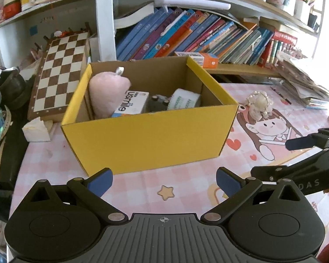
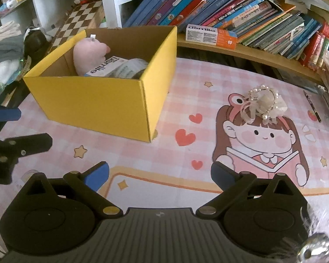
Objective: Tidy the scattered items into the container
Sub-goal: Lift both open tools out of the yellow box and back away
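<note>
A yellow cardboard box (image 1: pixel 142 140) stands on the pink mat, also seen in the right wrist view (image 2: pixel 94 103). Inside lie a pink plush (image 1: pixel 106 94), a white usmile box (image 1: pixel 131 104), a dark item and a white packet (image 1: pixel 183 100). A pearl and ribbon hair ornament (image 2: pixel 263 105) lies on the mat right of the box, and it also shows in the left wrist view (image 1: pixel 260 105). My left gripper (image 1: pixel 164 180) is open and empty in front of the box. My right gripper (image 2: pixel 159 176) is open and empty, near the mat's front, below the ornament.
A chessboard (image 1: pixel 59 72) leans left of the box. A shelf of books (image 1: pixel 186 37) runs behind, with a white and orange toothpaste carton (image 2: pixel 210 36) on it. A pen (image 2: pixel 312 106) and paper stacks (image 1: pixel 304 83) lie at the right. A tissue wad (image 1: pixel 36 129) lies left.
</note>
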